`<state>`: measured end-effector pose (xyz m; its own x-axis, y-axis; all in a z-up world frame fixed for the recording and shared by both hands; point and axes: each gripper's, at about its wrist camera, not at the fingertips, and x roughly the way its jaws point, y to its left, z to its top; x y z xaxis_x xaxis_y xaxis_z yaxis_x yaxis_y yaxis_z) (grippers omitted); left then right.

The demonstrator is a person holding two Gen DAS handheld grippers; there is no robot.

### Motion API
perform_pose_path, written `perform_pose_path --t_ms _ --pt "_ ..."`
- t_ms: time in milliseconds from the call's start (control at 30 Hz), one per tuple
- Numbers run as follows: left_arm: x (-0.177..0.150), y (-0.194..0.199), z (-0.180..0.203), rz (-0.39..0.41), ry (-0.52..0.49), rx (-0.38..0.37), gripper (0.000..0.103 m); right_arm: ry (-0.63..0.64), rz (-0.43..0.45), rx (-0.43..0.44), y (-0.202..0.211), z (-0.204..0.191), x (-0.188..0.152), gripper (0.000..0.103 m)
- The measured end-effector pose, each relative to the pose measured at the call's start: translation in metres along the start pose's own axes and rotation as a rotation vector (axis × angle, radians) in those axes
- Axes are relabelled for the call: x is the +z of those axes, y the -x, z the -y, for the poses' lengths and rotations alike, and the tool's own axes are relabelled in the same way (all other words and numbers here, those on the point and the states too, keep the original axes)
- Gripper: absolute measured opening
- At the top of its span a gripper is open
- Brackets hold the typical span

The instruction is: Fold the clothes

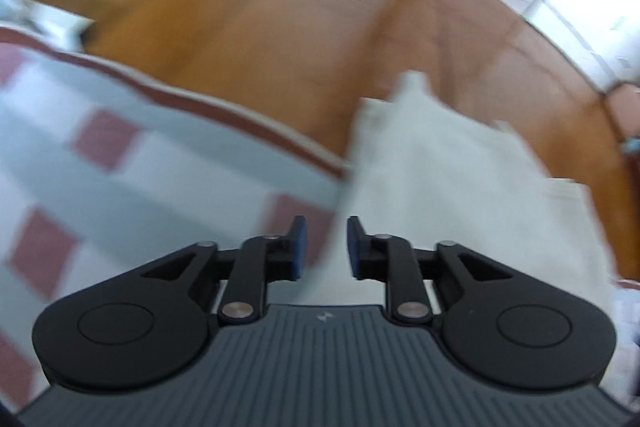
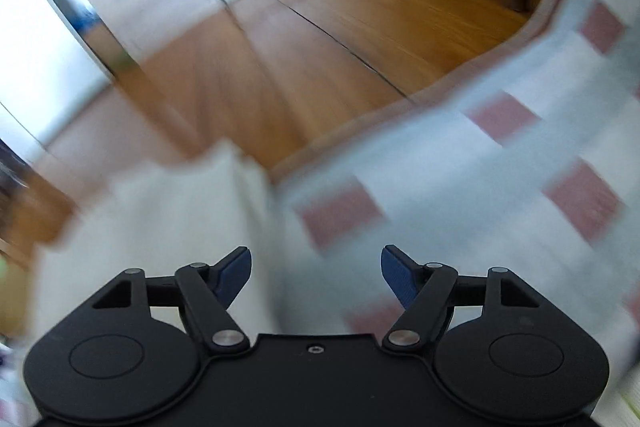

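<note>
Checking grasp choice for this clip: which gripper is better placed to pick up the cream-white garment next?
Probably the left gripper: the cream-white garment lies just ahead of its narrowly open, empty jaws. The right gripper, wide open, faces mostly the red-checked blanket.

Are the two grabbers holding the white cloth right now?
No. The left gripper and the right gripper are both open, with nothing pinched. The white cloth lies loose below them, beside the checked blanket.

One cream garment (image 1: 460, 195) – one checked blanket (image 1: 140, 167) – two tongs (image 1: 323, 247) (image 2: 316, 277).
</note>
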<state>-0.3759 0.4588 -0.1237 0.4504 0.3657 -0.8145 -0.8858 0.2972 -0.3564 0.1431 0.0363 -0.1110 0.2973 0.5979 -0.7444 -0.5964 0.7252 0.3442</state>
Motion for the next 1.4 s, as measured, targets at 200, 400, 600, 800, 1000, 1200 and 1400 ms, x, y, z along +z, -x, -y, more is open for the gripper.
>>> perform_pose_path --t_ms 200,400,600,800,1000,1200,1400 --pt "0.044 -0.046 0.069 0.032 -0.255 0.038 0.043 0.163 -0.019 0.1 -0.084 -0.049 0.058 0.075" --pt "0.062 -0.098 0.07 -0.02 -0.25 -0.028 0.043 0.253 -0.105 0.087 -0.136 -0.076 0.084 0.07" --pt "0.059 -0.117 0.063 -0.026 -0.215 -0.065 0.026 0.299 -0.159 0.115 -0.141 -0.074 0.076 0.006" --pt "0.055 -0.11 0.065 0.106 -0.255 0.067 0.008 0.363 0.055 0.063 -0.08 -0.081 0.076 0.004" --pt "0.051 -0.118 0.049 0.078 -0.224 0.106 0.006 0.453 -0.016 -0.092 -0.106 -0.093 0.056 0.004" --pt "0.051 -0.089 0.058 0.105 -0.255 0.062 0.006 0.557 0.011 -0.369 -0.122 -0.113 0.046 0.009" --pt "0.024 -0.066 0.114 0.063 -0.345 -0.16 0.007 0.353 0.029 -0.069 -0.052 -0.141 0.037 0.011"
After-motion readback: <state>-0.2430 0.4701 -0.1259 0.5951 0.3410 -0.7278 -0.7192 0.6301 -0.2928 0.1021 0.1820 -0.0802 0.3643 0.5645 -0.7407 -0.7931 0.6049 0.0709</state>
